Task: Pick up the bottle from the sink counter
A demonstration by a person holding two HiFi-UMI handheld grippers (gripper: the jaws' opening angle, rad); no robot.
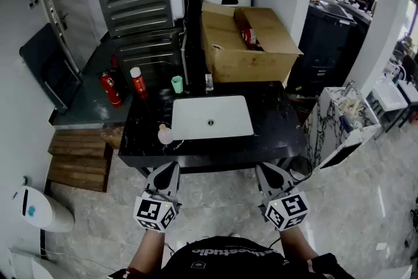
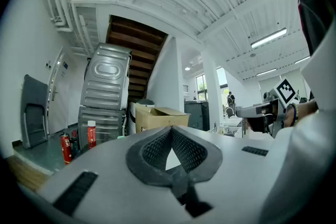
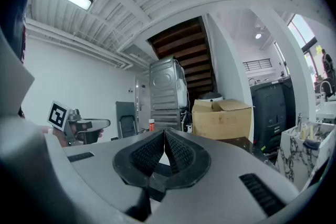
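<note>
A red bottle with a white cap stands upright at the back left corner of the black sink counter. It also shows far off in the left gripper view as the red bottle, and as a small red bottle in the right gripper view. My left gripper and right gripper hover side by side in front of the counter's near edge, well short of the bottle. Both are shut with nothing between the jaws, as seen at the left gripper and right gripper.
A white basin fills the counter's middle. A green cup and a small clear bottle stand behind it, and a pink object lies at its front left. A fire extinguisher and cardboard box sit beyond.
</note>
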